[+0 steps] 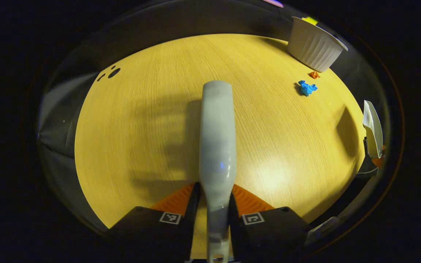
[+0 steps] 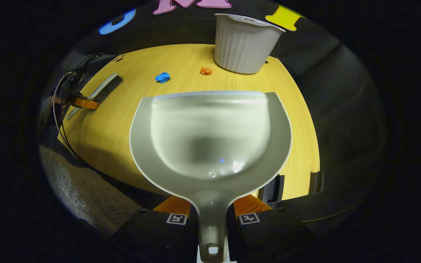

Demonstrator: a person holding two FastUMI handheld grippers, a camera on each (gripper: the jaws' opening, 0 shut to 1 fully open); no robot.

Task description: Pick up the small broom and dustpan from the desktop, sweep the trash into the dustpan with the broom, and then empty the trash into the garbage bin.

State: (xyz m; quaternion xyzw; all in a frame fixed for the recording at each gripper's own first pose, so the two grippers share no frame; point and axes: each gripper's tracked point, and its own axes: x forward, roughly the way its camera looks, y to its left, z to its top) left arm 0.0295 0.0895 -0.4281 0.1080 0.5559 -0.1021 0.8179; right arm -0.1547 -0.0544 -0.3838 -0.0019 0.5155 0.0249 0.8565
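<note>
Now two trash scraps (image 2: 162, 77) (image 2: 206, 70), one bin (image 2: 245, 44).

Warm, dim light falls from above, leaving a soft glare patch on the tabletop (image 1: 269, 175) toward 5 o'clock in the left gripper view. The broom (image 1: 217, 138) casts a blurred shadow toward 9 o'clock. The dustpan (image 2: 210, 138) carries 2 small highlights. Fisheye bending curves the edges.

Desktop (image 1: 152, 120): yellow wood grain. Broom (image 1: 217, 146): pale grey handle, dark bristles. Dustpan (image 2: 210, 135): pale grey, glossy. Bin (image 2: 245, 42): white, vertically ribbed. Trash: one blue scrap (image 2: 162, 77), one orange scrap (image 2: 206, 71), possibly crumpled paper
</note>
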